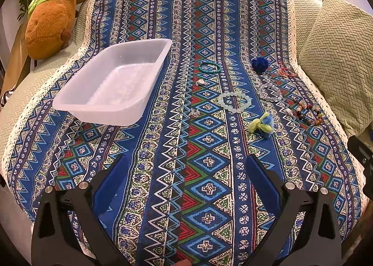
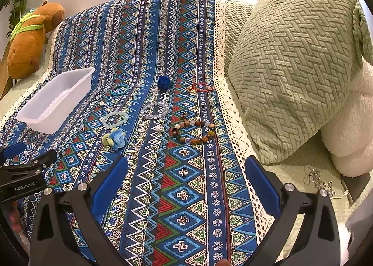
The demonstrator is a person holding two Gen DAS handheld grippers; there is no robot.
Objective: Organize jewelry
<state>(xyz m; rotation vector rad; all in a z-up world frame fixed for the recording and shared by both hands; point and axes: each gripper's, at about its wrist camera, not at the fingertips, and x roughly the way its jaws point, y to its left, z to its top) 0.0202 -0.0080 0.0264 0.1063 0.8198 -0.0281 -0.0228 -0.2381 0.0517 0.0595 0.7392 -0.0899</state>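
Spread over a bed: a patterned cloth [image 1: 163, 149]. On the cloth, left: a plastic bin [image 1: 112, 81]. Right of the bin, scattered apart: a beaded bracelet [image 1: 209, 67] farthest back, a pale bead bracelet [image 1: 235, 102] nearer, a yarn tuft [image 1: 262, 125] nearest. Further right: a ball-shaped scrunchie [image 1: 260, 64], a thin cord bracelet [image 2: 202, 87], a mixed-bead bracelet [image 2: 193, 132]. Off the cloth: plush toy [image 1: 56, 14] at far left, pillow [image 2: 296, 67] at right.
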